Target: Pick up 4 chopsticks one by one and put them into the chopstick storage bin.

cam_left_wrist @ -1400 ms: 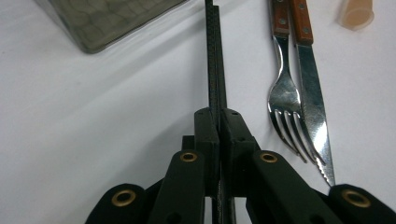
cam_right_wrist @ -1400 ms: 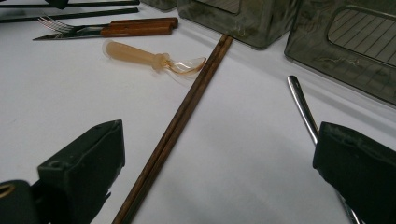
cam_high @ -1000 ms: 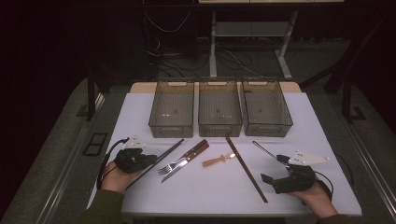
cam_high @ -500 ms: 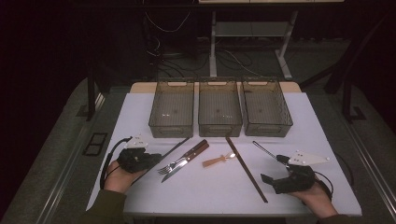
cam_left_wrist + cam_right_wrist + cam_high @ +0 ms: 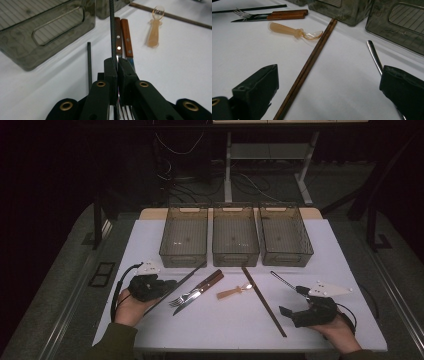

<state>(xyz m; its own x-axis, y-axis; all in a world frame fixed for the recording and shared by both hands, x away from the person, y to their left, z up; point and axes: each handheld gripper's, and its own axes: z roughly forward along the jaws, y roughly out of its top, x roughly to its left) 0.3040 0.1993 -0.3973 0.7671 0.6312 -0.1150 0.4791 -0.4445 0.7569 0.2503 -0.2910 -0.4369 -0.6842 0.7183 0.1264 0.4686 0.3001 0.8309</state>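
My left gripper point(image 5: 169, 284) point(image 5: 117, 63) is shut on a thin dark chopstick point(image 5: 111, 30) point(image 5: 187, 275) that runs forward toward the left bin point(image 5: 184, 236). A second dark chopstick point(image 5: 89, 65) lies on the white table just beside it. A fork and a knife with wooden handles point(image 5: 197, 290) point(image 5: 125, 37) lie right of the jaws. My right gripper point(image 5: 292, 301) point(image 5: 329, 75) stands open low over the table at the right, nothing between its fingers. A brown chopstick pair point(image 5: 262, 300) point(image 5: 312, 60) runs between its jaws' line, and a metal handle point(image 5: 373, 53) point(image 5: 282, 279) lies by its right finger.
Three smoky plastic bins point(image 5: 235, 237) stand side by side at the back of the white table point(image 5: 225, 330). A small translucent amber spoon point(image 5: 232, 292) point(image 5: 292, 31) point(image 5: 155, 32) lies mid-table between the knife and the brown chopsticks.
The left gripper has shifted slightly with the dark chopstick in its jaws. The right hand has stayed where it was.
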